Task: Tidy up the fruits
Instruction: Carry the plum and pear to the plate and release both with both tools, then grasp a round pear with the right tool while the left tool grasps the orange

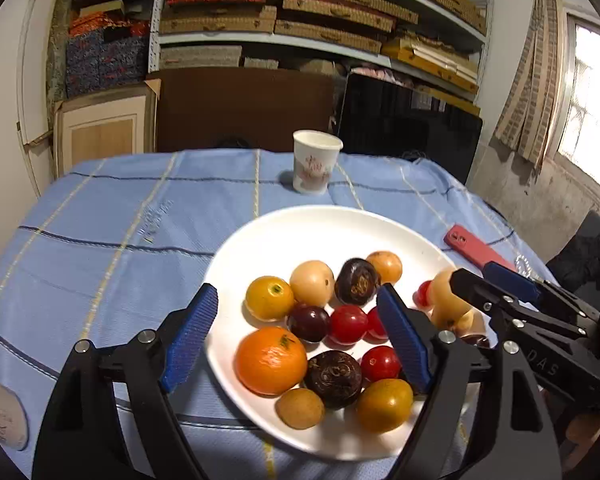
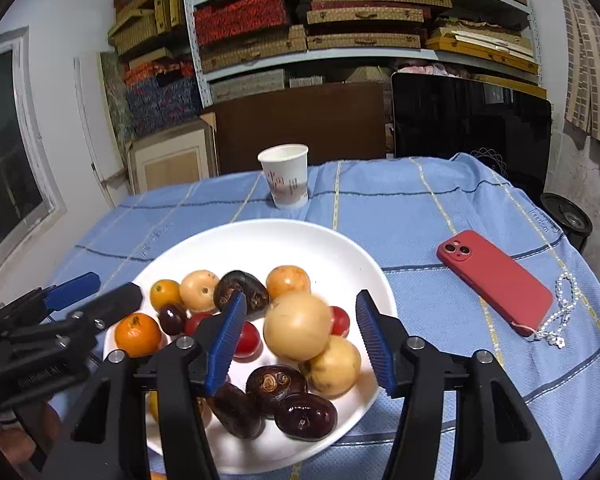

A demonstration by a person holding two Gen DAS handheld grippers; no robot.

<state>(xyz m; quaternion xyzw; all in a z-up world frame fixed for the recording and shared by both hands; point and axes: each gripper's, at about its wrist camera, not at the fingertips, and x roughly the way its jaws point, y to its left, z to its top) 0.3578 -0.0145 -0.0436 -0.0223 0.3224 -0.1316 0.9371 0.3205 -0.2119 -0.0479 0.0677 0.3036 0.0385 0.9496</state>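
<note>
A white plate [image 1: 284,232] [image 2: 260,240] on the blue checked cloth holds several fruits: oranges [image 1: 271,361], yellow-orange fruits [image 1: 311,282], red cherry tomatoes [image 1: 348,324] and dark brown fruits [image 1: 333,378]. My left gripper [image 1: 298,336] is open and empty, low over the plate's near left part. My right gripper [image 2: 300,340] is open over the plate's right part. A pale yellow fruit [image 2: 298,326] sits between its fingers, blurred and not clamped. The right gripper also shows in the left wrist view [image 1: 496,284].
A white paper cup [image 1: 316,161] [image 2: 286,176] stands behind the plate. A red phone [image 2: 496,280] and a bead bracelet [image 2: 560,312] lie to the right on the cloth. Shelves of boxes, a brown board and a black screen stand behind the table.
</note>
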